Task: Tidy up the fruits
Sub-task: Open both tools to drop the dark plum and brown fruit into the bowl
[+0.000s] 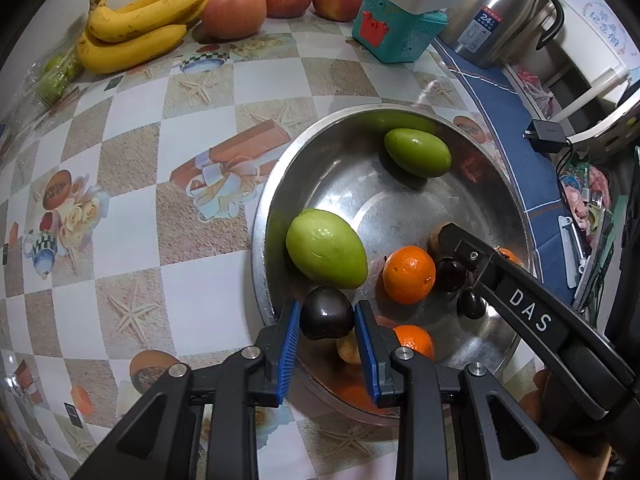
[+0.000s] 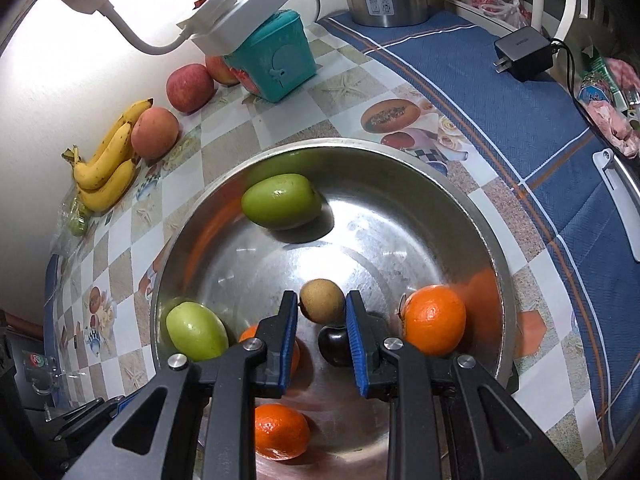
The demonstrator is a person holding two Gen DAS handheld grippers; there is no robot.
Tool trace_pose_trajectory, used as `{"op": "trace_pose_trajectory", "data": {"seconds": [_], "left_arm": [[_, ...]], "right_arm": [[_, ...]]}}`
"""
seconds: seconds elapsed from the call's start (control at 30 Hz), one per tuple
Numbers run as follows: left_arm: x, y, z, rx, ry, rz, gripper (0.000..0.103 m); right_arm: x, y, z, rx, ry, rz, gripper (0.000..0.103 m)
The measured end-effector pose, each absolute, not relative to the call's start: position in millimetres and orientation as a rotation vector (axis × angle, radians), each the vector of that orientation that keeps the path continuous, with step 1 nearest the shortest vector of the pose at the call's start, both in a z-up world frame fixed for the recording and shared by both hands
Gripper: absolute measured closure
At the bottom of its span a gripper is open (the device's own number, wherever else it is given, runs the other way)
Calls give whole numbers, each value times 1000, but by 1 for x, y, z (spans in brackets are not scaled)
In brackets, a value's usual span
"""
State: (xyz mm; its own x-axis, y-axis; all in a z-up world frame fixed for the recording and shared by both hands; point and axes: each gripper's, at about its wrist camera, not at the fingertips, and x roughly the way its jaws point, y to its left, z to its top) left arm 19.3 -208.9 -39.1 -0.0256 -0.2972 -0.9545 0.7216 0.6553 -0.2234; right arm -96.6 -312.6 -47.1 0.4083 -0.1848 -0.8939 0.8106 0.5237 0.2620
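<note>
A steel bowl (image 1: 280, 184) (image 2: 472, 208) holds two green fruits (image 1: 326, 254) (image 2: 280, 200), oranges (image 1: 408, 274) (image 2: 434, 320), dark plums (image 1: 450, 274) and a small brown kiwi (image 2: 322, 300). My left gripper (image 1: 327, 316) is shut on a dark plum (image 1: 326, 318) above the bowl's near rim. My right gripper (image 2: 322, 308) is shut on the brown kiwi over the bowl; it also shows in the left wrist view (image 1: 472, 256). Bananas (image 1: 136, 28) (image 2: 108, 164) and apples (image 1: 234, 12) (image 2: 154, 132) lie along the far wall.
A teal box (image 1: 396, 36) (image 2: 276, 60) with a white power strip on top stands at the back. A steel thermos (image 1: 496, 12) and a black charger (image 2: 522, 54) sit on the blue cloth (image 2: 500, 120). A bag of green fruit (image 1: 56, 76) lies by the bananas.
</note>
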Motion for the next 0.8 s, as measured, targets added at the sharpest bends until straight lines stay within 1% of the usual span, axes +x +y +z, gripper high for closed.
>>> {"op": "trace_pose_trajectory", "data": {"seconds": [0.1, 0.2, 0.27, 0.33, 0.4, 0.67, 0.7, 0.73, 0.8], "left_arm": [[20, -211, -40, 392, 1373, -848, 71], [19, -211, -40, 398, 1371, -850, 71], [19, -212, -38, 391, 1367, -857, 67], [19, -211, -35, 379, 1363, -870, 58], [18, -209, -31, 383, 1350, -874, 53], [25, -193, -26, 383, 1329, -826, 51], [27, -189, -26, 375, 1329, -811, 44], [29, -185, -26, 367, 1328, -791, 33], [35, -176, -27, 350, 1323, -738, 25]], "right_arm": [[-96, -313, -47, 784, 949, -720, 69], [-96, -312, -46, 781, 949, -721, 68], [-97, -311, -44, 782, 945, -720, 68], [-98, -310, -42, 780, 942, -719, 68], [-98, -308, -40, 779, 939, -717, 68], [-103, -300, -31, 774, 924, -709, 68], [-104, -299, -30, 771, 925, -707, 68], [-105, -296, -29, 767, 925, -706, 68], [-105, -293, -27, 761, 925, -703, 68]]}}
